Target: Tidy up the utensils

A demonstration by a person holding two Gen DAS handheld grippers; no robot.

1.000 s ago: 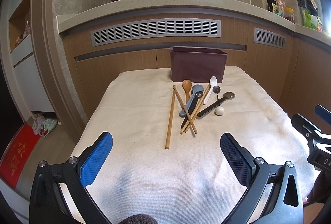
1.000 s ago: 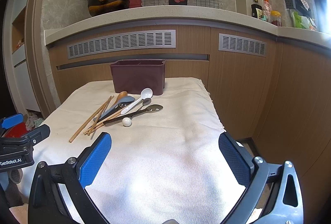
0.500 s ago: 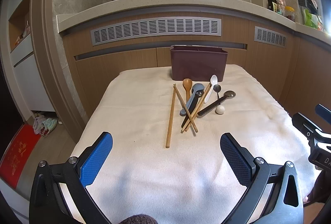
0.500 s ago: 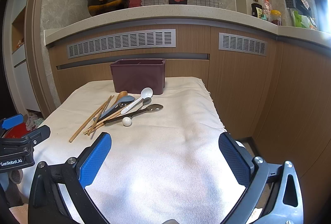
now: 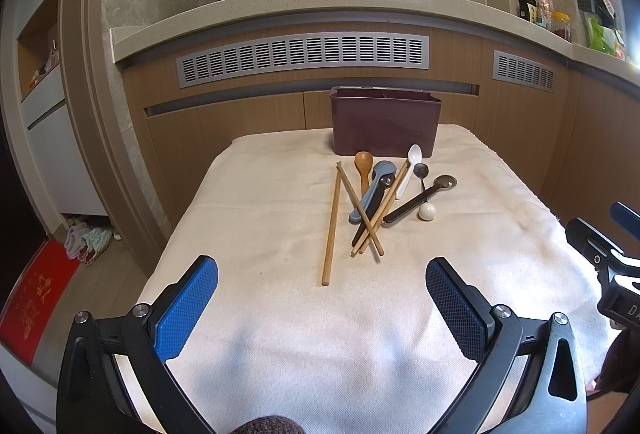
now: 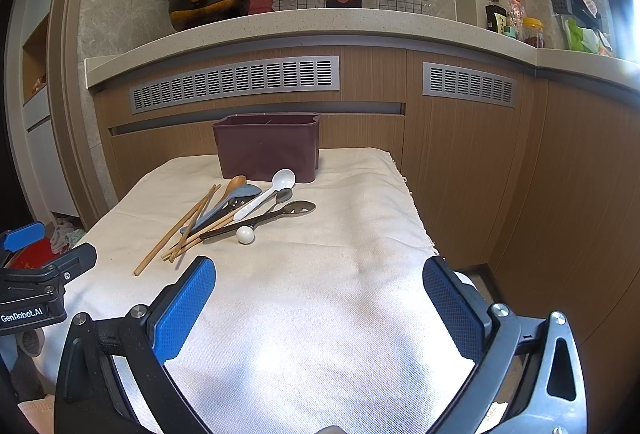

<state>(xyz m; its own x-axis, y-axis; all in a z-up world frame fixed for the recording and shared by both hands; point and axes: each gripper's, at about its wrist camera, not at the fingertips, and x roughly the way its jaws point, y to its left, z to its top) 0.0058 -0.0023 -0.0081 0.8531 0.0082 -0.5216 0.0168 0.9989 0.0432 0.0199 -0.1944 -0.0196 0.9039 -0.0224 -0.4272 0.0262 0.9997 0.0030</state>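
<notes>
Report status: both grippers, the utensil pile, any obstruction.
Left gripper open, empty. Right gripper open, empty. Utensil pile untouched on cloth before maroon caddy; chopsticks crossed over spoons. Path clear.

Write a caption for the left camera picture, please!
Open left gripper faces a pile of spoons and chopsticks before a maroon bin on a cloth-covered table.

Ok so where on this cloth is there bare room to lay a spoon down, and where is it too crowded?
Bare cloth spans the near half, between the pile and both open grippers, left gripper, right gripper. The right strip past the slotted spoon is free too. It is crowded at the chopsticks and spoons heaped before the maroon bin.
</notes>
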